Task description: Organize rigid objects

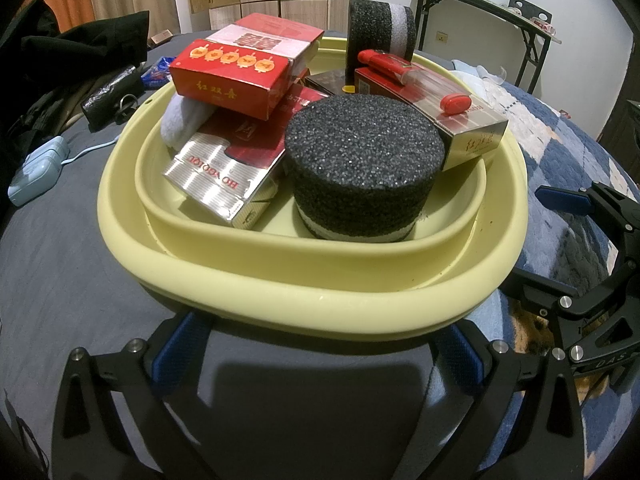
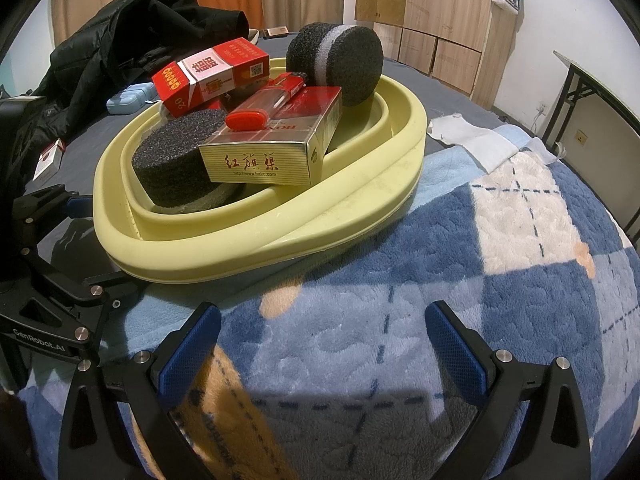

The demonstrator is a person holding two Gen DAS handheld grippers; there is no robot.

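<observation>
Basin loaded, both grippers spread wide and holding nothing.

Yellow basin (image 1: 304, 300) dead ahead of left gripper (image 1: 316, 356), rim right at the blue pads, on the grey bedsheet (image 1: 60, 260). Inside: big foam cylinder (image 1: 364, 168) upright, silver box (image 1: 224, 176) tilted beside it, red box (image 1: 232, 76) stacked on top, lighter (image 1: 404, 76) lying along the gold-fronted box (image 1: 472, 136). Right gripper (image 2: 320, 348) further back over the plaid blanket (image 2: 440, 260), basin off to its front-left, so left nearer. Basin's long axis across the left view. Only from the right: second foam cylinder (image 2: 340, 64) propped on edge against the far rim.
</observation>
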